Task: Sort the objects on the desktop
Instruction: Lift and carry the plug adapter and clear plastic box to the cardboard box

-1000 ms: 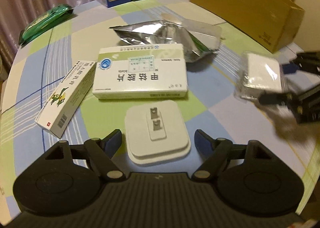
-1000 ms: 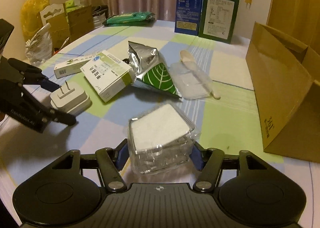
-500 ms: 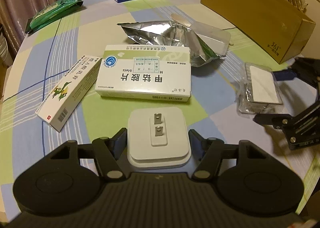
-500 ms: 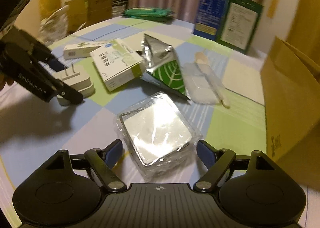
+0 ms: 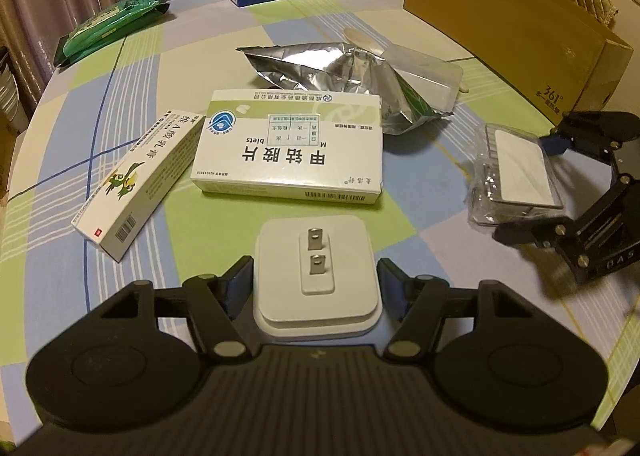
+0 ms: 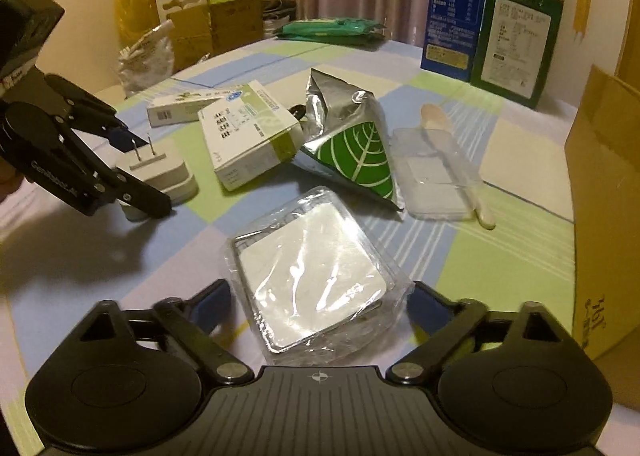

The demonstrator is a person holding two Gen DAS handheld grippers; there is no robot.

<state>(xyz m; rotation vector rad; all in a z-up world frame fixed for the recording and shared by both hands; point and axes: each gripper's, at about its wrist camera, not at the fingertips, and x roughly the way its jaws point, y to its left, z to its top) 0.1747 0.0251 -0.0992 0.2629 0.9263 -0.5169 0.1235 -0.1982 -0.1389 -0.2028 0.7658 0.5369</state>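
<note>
My left gripper (image 5: 316,288) is open around a white plug adapter (image 5: 316,276) that lies prongs up on the checked tablecloth; its jaws stand close to the adapter's sides. It also shows in the right wrist view (image 6: 158,171). My right gripper (image 6: 320,306) is open around a white pad in clear plastic wrap (image 6: 316,268), which rests on the table; the pad also shows in the left wrist view (image 5: 516,171). A white and green medicine box (image 5: 288,147), a slim ointment box (image 5: 140,179) and a crumpled foil bag (image 5: 340,71) lie behind the adapter.
A brown cardboard box (image 5: 512,23) stands along the right side. A clear plastic case with a spoon (image 6: 436,171) lies by the foil bag. A blue carton (image 6: 456,3) and a green carton (image 6: 516,43) stand at the far edge, with a green packet (image 5: 108,23) at the far left.
My left gripper has moved forward so the adapter sits between its fingers. My right gripper let go of the wrapped pad and opened wider; the pad now lies flat.
</note>
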